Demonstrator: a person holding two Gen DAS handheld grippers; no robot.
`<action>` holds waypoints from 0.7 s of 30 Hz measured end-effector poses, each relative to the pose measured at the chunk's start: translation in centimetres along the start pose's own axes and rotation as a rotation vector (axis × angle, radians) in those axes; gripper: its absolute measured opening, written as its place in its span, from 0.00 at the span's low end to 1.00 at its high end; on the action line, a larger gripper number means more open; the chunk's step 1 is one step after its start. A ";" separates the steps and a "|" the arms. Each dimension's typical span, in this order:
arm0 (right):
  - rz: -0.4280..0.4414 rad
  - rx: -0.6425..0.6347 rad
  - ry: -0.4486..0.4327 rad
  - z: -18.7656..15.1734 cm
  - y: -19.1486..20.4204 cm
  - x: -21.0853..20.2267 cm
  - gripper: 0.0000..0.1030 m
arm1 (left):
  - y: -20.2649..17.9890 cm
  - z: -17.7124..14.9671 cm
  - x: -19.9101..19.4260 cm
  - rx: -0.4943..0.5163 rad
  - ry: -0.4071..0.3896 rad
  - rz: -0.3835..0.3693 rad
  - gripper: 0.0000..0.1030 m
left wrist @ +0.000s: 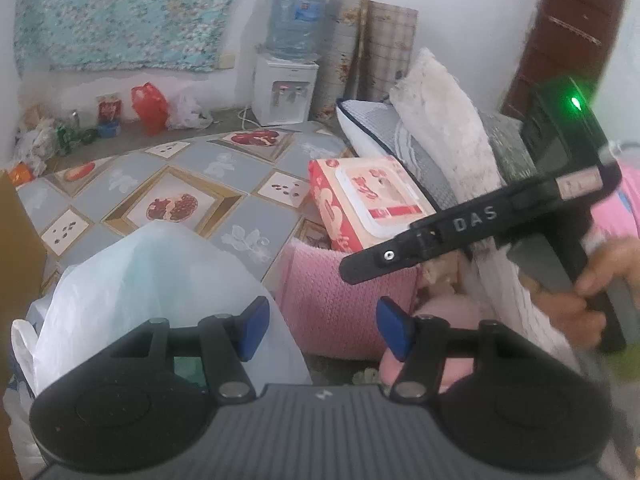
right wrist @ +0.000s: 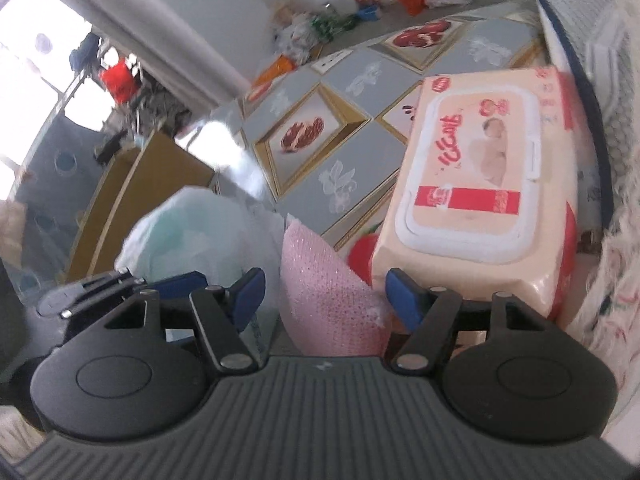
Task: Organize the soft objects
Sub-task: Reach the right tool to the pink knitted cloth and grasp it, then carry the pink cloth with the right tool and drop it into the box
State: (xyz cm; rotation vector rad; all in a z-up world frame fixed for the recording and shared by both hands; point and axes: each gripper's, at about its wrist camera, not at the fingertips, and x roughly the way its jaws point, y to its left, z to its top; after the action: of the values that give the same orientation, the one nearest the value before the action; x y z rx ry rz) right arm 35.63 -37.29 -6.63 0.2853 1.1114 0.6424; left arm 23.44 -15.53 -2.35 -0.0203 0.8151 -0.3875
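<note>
Right gripper [right wrist: 325,296] stands unclenched, grasping nothing; pink knitted cloth [right wrist: 328,292] sits between its pads, wipes pack [right wrist: 476,200] at one o'clock

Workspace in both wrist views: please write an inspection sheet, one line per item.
Surface: patterned mat with fruit pictures.
Job's things: pink knitted cloth lies beside white plastic bag; wipes pack behind; pillows stacked at right.
Clutter: red bag and small litter by the wall.
Grippers: left gripper open, nothing gripped; right gripper open, cloth edge between its fingers, pads not pressing.
Cables: white cord beside water dispenser.
Surroundings: floral cloth on wall; brown door.
</note>
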 end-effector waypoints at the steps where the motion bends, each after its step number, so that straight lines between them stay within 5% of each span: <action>1: -0.005 -0.021 0.011 0.0 0.4 0.1 0.60 | -0.1 -0.1 0.0 0.009 0.004 0.004 0.59; 4: -0.023 -0.093 0.058 0.1 1.7 0.7 0.50 | -0.1 -0.4 0.2 0.025 0.016 0.004 0.59; 10: 0.015 -0.217 0.114 -0.4 3.7 -0.1 0.48 | -0.3 -1.2 0.3 0.064 0.032 -0.017 0.59; 18: 0.011 -0.236 0.143 -1.3 4.9 1.1 0.47 | -0.5 -1.5 1.2 0.063 0.047 -0.027 0.59; 21: -0.002 -0.213 0.140 -1.5 4.7 2.1 0.38 | -0.5 -1.5 1.8 0.048 0.053 -0.014 0.59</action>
State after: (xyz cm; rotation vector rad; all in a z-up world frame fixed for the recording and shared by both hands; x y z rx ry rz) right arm 33.30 -32.47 -6.41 0.0574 1.1653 0.7817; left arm 23.33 -16.38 -4.59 0.0288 0.8584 -0.4217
